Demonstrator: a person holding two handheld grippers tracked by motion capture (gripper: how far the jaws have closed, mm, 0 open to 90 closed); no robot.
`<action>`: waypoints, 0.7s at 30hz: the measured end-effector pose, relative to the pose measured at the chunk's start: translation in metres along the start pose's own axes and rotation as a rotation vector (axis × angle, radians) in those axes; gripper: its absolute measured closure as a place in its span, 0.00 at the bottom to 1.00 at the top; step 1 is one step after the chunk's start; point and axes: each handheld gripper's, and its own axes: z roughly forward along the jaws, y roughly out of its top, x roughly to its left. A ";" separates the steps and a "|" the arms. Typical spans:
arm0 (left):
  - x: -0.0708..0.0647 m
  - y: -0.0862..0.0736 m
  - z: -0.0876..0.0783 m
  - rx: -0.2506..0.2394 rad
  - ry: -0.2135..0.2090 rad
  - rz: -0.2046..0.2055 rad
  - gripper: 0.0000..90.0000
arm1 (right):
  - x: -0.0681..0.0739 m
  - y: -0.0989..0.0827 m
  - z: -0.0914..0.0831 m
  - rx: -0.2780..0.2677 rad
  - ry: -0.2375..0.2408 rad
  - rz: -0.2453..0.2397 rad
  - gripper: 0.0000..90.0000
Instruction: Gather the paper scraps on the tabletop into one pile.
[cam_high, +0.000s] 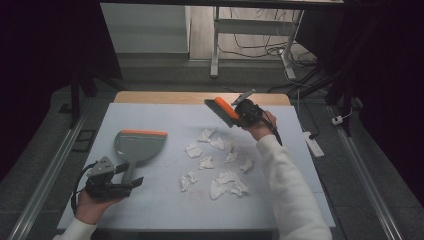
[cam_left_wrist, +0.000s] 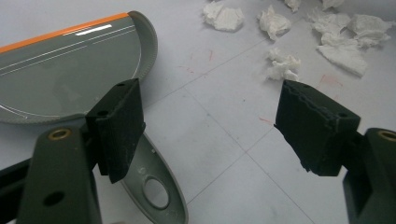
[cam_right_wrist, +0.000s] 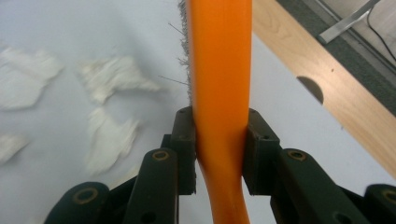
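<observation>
**Brush in hand, dustpan not yet gripped**

The right gripper (cam_high: 239, 114) is clamped on the neck of an orange plastic hand brush with grey bristles (cam_high: 222, 109), holding it in the air above the far part of the white table top (cam_high: 165, 207), toward the far right corner. In the right gripper view the jaws press flat on both sides of the orange handle (cam_right_wrist: 219, 93), and the hold looks firm.

The left gripper (cam_high: 131, 183) sits near the table's near left corner with its jaws wide apart and nothing between them. In the left gripper view the handle of the grey plastic dustpan with an orange front lip (cam_left_wrist: 70, 74) lies under the left jaw, its hanging hole (cam_left_wrist: 156, 192) showing just below.

A scatter of crumpled white paper scraps (cam_high: 220, 165) lies around the middle of the table, between dustpan and brush.

The scraps are probably very light and soft, so hard strokes could flick them past the pan. The dustpan looks stiff, light and smooth, and may slide when pushed; its narrow handle is the sensible place to take hold, closing across its width. The brush is rigid at the neck, with bristles that give.
</observation>
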 end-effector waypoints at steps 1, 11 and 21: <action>0.000 0.000 0.000 -0.001 0.000 -0.003 0.27 | 0.000 0.003 0.006 0.005 -0.007 -0.006 0.77; 0.003 -0.003 -0.001 0.000 0.002 -0.010 0.27 | 0.018 0.024 0.054 0.060 0.049 -0.128 0.77; 0.004 -0.005 -0.003 -0.009 -0.003 -0.016 0.27 | 0.061 0.008 0.023 0.123 0.193 -0.289 0.78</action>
